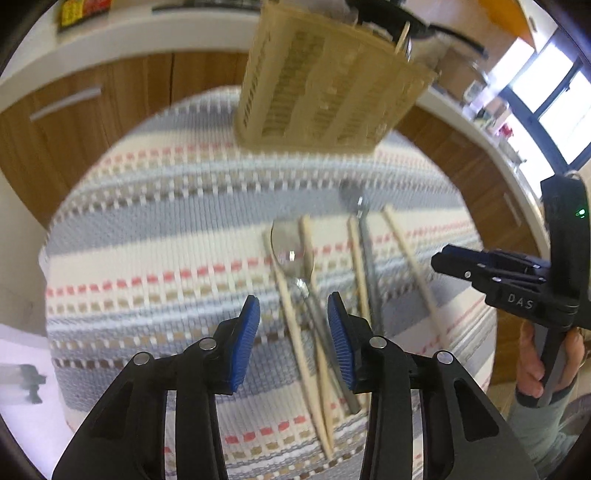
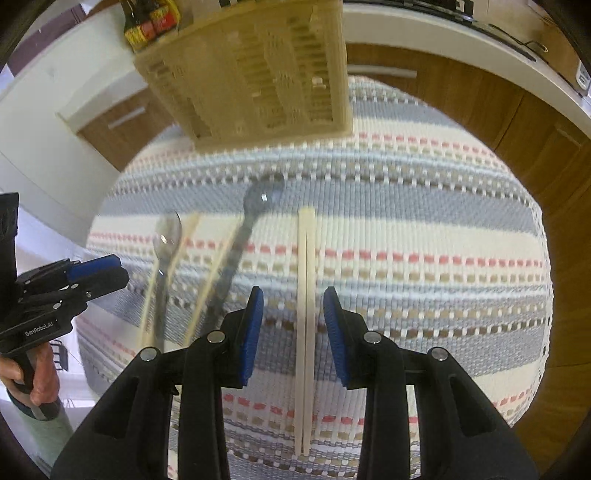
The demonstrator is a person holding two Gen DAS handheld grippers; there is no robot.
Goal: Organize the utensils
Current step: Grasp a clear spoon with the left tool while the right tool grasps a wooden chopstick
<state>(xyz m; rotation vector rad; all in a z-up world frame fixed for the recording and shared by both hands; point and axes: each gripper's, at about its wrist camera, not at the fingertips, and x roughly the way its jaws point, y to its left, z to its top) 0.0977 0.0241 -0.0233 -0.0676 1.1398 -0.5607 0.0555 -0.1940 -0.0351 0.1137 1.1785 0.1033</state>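
A beige slotted utensil holder [image 1: 325, 85] [image 2: 251, 74] stands at the far edge of the striped woven mat [image 1: 166, 221] [image 2: 424, 221]. Two metal spoons [image 1: 291, 251] [image 1: 352, 195] and several wooden chopsticks [image 1: 291, 314] lie on the mat in front of it. My left gripper [image 1: 293, 306] hangs open just above one chopstick and the nearer spoon's handle [image 1: 314, 317]. The right gripper [image 2: 293, 295] is open too, straddling a neat pair of chopsticks [image 2: 306, 295] without touching them. Further left in the right wrist view lie the spoons [image 2: 168, 236] [image 2: 264, 195].
Wooden cabinets [image 1: 92, 122] under a white counter [image 1: 147, 33] ring the mat's far side. Sauce bottles [image 2: 147, 22] stand behind the holder. A person's hand [image 1: 532, 365] [image 2: 33, 376] grips each tool's handle. Bright windows [image 1: 554, 103] are at the right.
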